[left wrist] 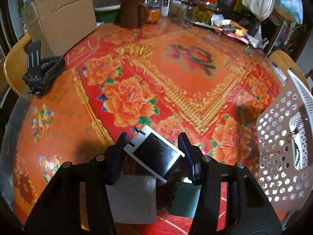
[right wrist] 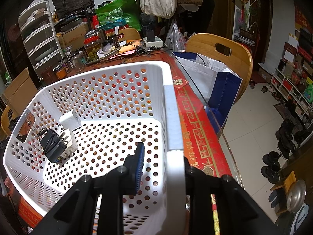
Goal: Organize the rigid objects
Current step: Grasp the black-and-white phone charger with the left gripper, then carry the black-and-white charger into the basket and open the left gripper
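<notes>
1. Left wrist view: the left gripper (left wrist: 154,152) sits at the bottom centre of the frame, its jaws partly closed on a black-and-white box (left wrist: 154,152) that lies tilted between the blue pads (left wrist: 186,146). The right pad's contact with the box is hard to judge.
2. Beneath it spreads the red and orange floral tablecloth (left wrist: 176,78), filling most of the frame.
3. At the right edge stands a side wall of the white perforated basket (left wrist: 277,156), near the held box but not touching it.
4. Only this view shows the black phone stand (left wrist: 41,68) at the left edge, the cardboard box (left wrist: 62,19) at the upper left, and the brown jug (left wrist: 133,11) with glass jars (left wrist: 203,7) along the top.
5. Right wrist view: the right gripper (right wrist: 160,168) at the bottom centre straddles the basket's near rim (right wrist: 174,117), the blue-padded left finger (right wrist: 138,164) inside the basket and the other finger outside. The jaws appear closed on the rim, though the outer pad is hidden.
6. Only this view looks into the basket: a white charger (right wrist: 70,119) and a black adapter with coiled cord (right wrist: 51,144) resting against a white plug block (right wrist: 71,145) lie at the left of the floor.
7. To the right are a wooden chair (right wrist: 225,54) holding a white and blue bag (right wrist: 215,78), and shoes (right wrist: 273,166) on the tiled floor.
</notes>
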Demonstrator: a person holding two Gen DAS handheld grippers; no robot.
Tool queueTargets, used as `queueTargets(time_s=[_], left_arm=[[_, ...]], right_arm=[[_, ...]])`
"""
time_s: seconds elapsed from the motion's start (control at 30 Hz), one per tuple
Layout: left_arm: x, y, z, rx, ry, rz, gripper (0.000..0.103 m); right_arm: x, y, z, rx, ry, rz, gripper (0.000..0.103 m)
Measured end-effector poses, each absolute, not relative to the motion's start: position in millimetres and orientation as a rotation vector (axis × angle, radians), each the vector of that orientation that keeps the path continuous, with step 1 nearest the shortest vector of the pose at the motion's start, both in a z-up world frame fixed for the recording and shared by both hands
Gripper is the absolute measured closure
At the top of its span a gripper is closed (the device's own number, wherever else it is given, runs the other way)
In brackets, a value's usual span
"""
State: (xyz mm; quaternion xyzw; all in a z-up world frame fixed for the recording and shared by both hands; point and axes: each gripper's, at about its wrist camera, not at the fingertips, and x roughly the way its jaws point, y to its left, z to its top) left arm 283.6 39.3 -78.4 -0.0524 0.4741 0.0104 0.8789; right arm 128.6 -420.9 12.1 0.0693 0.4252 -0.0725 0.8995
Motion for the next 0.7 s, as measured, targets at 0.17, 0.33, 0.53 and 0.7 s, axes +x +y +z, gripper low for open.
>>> queueTargets(time_s=[0.17,0.33,0.53,0.7], left_arm=[[268.0,37.6,-55.7,-0.093,0.915,-0.007,0.054],[249.6,27.9,-18.0,-0.077,0.845,-0.044,0.054],[225.8,-20.8,53.2,-0.031,0.754,-0.201,0.054],[215.6,-98.6,79.1,0.080,0.762,-0.379,0.053]], right_arm=[[129.4,-420.7,12.2,0.141,0.882,-0.150,0.079],[129.8,-420.8,12.3,0.142,0.880,-0.149,0.079],[129.6,-420.9,11.4,0.142,0.879,-0.147,0.079],[130.4,-420.9,10.8,0.143,0.878,-0.145,0.079]])
